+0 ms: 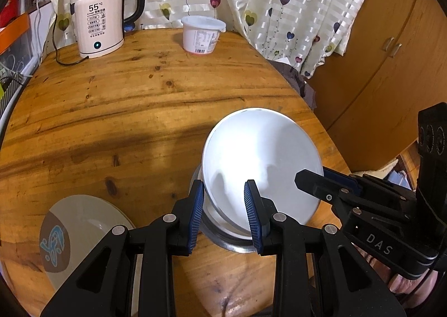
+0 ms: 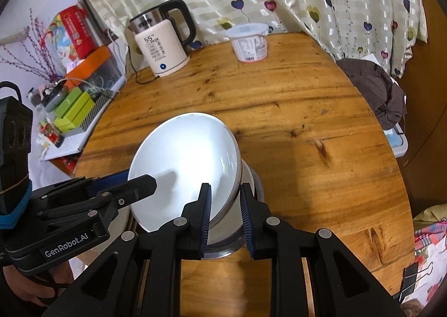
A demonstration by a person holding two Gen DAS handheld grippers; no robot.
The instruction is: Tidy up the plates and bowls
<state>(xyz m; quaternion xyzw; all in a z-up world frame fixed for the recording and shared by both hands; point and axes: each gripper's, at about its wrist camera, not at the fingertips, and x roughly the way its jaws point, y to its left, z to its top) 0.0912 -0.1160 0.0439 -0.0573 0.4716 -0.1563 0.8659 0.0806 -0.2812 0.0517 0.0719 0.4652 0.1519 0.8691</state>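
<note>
We hold a white plate [image 1: 259, 160] tilted over a metal bowl [image 1: 223, 238].
Left gripper [image 1: 223, 213] and right gripper [image 2: 225, 216] fingers each clamp its rim, above the table [image 1: 125, 99].

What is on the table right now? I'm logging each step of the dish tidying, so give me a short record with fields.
held item: white plate, tilted, gripped at opposite rims
left gripper: shut on the plate's near-left rim
right gripper: shut on the plate's right rim
under the plate: metal bowl, standing on the table
other dish: patterned plate, flat, left of the bowl
far side: kettle and white tub
surface: round wooden table
</note>
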